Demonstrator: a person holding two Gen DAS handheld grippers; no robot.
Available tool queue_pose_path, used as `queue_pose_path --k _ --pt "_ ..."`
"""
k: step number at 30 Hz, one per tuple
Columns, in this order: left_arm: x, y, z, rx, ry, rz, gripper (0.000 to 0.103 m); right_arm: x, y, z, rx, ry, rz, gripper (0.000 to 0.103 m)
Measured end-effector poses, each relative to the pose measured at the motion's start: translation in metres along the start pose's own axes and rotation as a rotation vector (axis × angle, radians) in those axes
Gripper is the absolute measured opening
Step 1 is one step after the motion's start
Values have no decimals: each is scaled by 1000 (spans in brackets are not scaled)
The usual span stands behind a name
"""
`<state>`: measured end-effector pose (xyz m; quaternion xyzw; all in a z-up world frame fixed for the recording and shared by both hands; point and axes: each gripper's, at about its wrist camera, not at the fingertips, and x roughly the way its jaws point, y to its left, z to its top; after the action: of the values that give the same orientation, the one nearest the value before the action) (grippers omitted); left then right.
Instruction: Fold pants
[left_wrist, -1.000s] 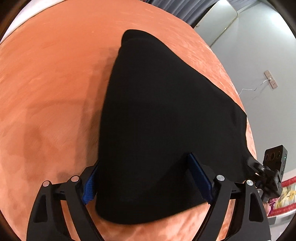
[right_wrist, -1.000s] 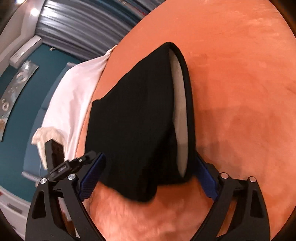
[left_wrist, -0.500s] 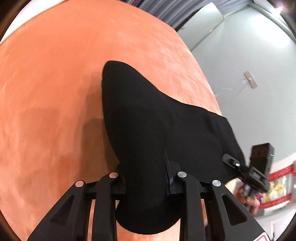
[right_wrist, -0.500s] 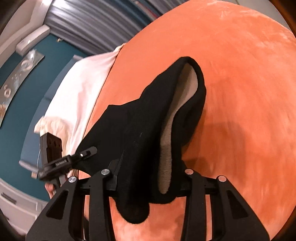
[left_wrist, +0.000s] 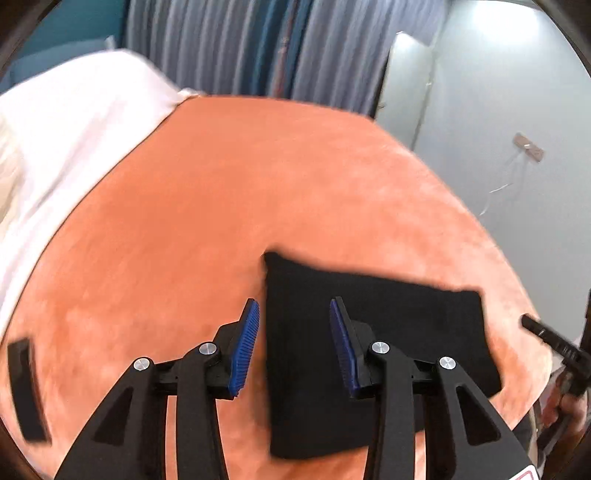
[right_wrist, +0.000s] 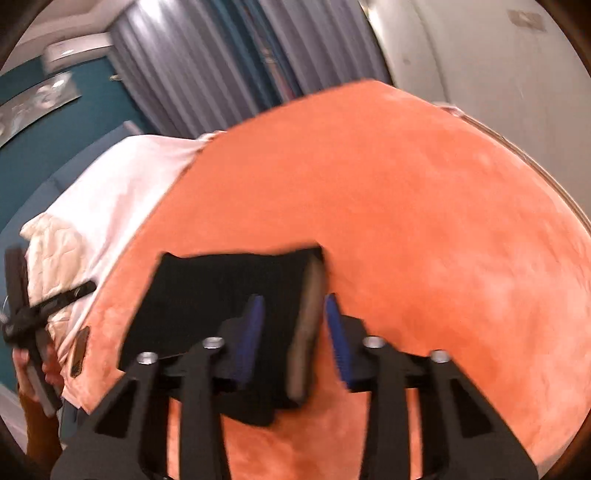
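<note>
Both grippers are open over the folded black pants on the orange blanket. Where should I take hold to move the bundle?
Grip the folded black pants at the near edge, coming from the operator's side. Take the end showing the pale lining with the right gripper and the opposite near corner with the left gripper. The compact rectangle lies flat on the orange blanket, so pinching every layer should keep it folded.

left tongs (left_wrist: 293, 341) | right tongs (right_wrist: 293, 334) | black frames | blue ribbed pads | silver screws

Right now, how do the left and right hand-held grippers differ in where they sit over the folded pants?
The left hand-held gripper straddles the left edge of the pants; the right hand-held gripper straddles their right edge, where pale lining shows. The left view is sharp; the right view is blurred. Both are open.
</note>
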<state>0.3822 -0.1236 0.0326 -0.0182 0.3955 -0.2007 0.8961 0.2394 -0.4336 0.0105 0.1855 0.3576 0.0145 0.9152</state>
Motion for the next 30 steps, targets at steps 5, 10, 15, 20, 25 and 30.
queue_pose_path --k 5,10,15,20,25,30 --pt "122 1 19 -32 214 38 37 81 41 17 -118 118 28 24" --pt "170 31 16 -78 243 99 40 157 8 29 -43 202 -34 0" --pt "97 2 18 7 138 123 47 104 18 33 -22 141 -28 15" --pt "30 15 -28 43 109 147 90 37 4 -4 -34 99 -77 85" --pt "28 24 -71 11 198 147 90 37 -18 -36 28 171 -78 85" --pt "48 9 -95 23 247 187 90 49 -19 -57 98 203 -30 84"
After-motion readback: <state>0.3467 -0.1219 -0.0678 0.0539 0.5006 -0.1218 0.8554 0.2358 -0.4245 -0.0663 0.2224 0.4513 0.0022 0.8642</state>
